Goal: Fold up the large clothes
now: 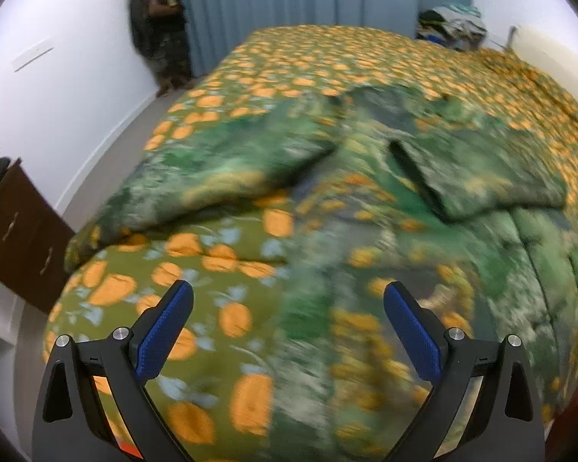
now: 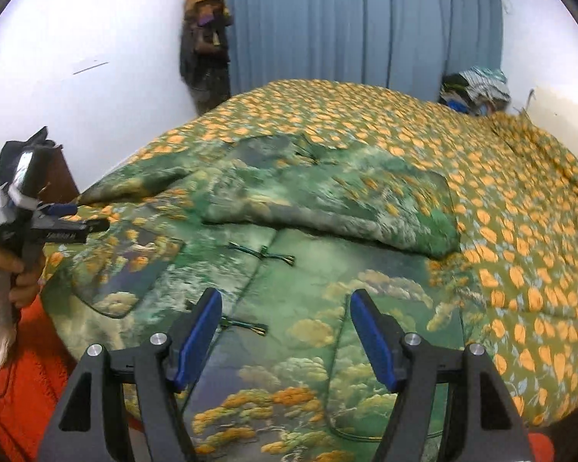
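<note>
- Far left of the right-wrist view: the left claw (image 2: 96,225) is held in a hand (image 2: 17,269) off the near-left corner of the bed (image 2: 520,200). In its own view its blue pads (image 1: 165,331) are spread wide with nothing between them, hanging above the bedspread.
- Next over, the garment (image 2: 289,288). It's a big robe-type thing with a green landscape print and orange trees, lying spread over the near half of the bed on the orange-flowered cover. Honestly the two prints blend a lot, so the edges are hard to pick out in the blurry left view.
- Its left sleeve (image 1: 219,169) lies out toward the bed's left edge. It looks soft and floppy, so I'd guess it sags if you lift it from one point only.
- Middle: small cord ties (image 2: 262,256) sit along the front opening. They're thin and would probably slip or snag, so I wouldn't grab there.
- Right of middle: the other sleeve (image 2: 346,200) is already laid over the body, with a puffy rolled edge. The fabric looks light but a bit padded, nothing fragile.
- Right claw (image 2: 285,335): parted, empty, poised over the lower front panel.
- Best holds, I think, are the hem corners or the shoulder seam, one claw each, pinching a full fold of cloth so it doesn't slide out.
</note>
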The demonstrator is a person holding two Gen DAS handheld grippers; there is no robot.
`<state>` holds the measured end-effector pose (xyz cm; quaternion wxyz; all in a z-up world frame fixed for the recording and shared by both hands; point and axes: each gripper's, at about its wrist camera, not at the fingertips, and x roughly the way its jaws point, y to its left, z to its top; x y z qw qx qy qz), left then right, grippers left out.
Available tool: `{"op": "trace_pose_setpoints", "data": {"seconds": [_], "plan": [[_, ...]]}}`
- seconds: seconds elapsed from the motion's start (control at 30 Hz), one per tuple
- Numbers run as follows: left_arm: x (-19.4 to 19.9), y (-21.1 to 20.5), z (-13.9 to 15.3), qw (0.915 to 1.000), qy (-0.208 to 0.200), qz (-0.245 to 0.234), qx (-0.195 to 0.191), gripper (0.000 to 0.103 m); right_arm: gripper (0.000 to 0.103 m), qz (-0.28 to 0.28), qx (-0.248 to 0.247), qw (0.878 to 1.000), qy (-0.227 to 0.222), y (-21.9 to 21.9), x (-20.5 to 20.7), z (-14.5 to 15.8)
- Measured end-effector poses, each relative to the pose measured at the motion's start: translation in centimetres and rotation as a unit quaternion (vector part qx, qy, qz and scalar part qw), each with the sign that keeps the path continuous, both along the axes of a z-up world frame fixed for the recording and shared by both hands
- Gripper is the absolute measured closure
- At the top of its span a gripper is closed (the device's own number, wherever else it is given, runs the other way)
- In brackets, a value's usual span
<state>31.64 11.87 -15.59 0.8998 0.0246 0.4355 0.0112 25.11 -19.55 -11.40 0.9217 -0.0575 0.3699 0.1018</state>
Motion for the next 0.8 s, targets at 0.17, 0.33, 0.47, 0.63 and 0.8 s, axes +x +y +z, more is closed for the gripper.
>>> {"op": "trace_pose_setpoints", "data": {"seconds": [0.17,0.33,0.47,0.63,0.8], "plan": [[2.4,4.4,0.5,0.9991,0.002,0.043,-0.004,0.004,0.032,0.018,0.0,1.0,0.005,1.0,0.8,-0.6],[4.9,9.4,-0.6,0.9936,0.021,0.095,-0.057,0.004,0.032,0.022,0.001,1.0,0.012,1.5,1.5,-2.0],[6.1,14.3,-3.0,0.9703,0.049,0.157,-0.177,0.004,0.032,0.013,0.008,0.999,0.032,1.3,1.9,-3.6],[5.7,21.1,-5.4,0.9254,0.042,0.241,-0.289,0.004,0.032,0.015,-0.005,0.999,0.031,1.6,2.0,-3.8],[4.2,26.0,-7.9,0.8658,0.007,0.319,-0.386,0.004,0.032,0.026,-0.016,0.999,0.025,2.4,1.7,-3.8]]}}
